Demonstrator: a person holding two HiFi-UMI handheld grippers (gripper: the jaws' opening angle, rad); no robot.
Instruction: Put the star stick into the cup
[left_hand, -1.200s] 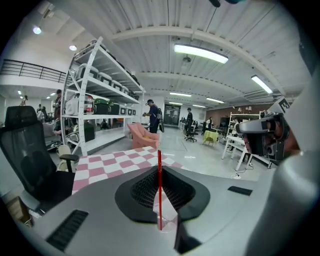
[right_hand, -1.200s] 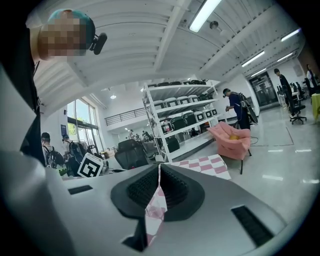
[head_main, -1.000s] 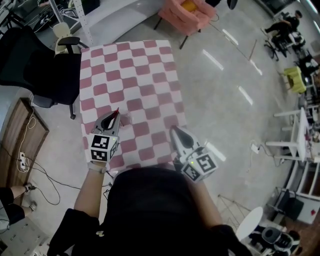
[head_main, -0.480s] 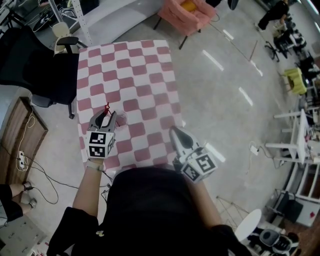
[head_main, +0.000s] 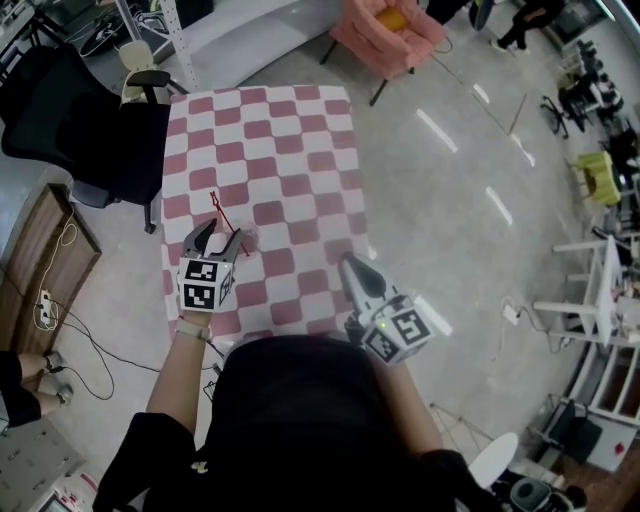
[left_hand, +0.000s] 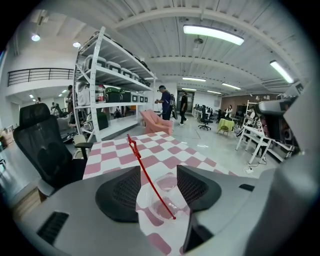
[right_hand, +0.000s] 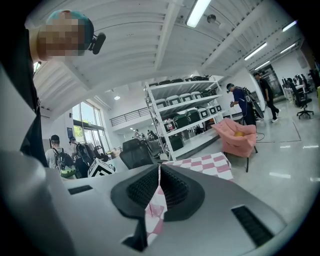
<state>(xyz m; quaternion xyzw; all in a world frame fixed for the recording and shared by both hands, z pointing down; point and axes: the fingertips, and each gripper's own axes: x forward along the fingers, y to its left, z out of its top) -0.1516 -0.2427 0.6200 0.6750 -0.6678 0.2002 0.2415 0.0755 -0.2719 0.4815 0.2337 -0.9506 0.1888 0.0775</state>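
Leaning red star stick (left_hand: 146, 172), clear cup (left_hand: 152, 202)

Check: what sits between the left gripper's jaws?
The cup, star stick leaning in it, per left gripper view; the left gripper is opening its jaws.

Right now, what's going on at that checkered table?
A person is working with a tool in each hand. The left tool is opening its jaws, with the red star stick between them but untouched; the stick leans in the clear cup on the checkered table. The right tool is shut and empty, near the table's front edge.
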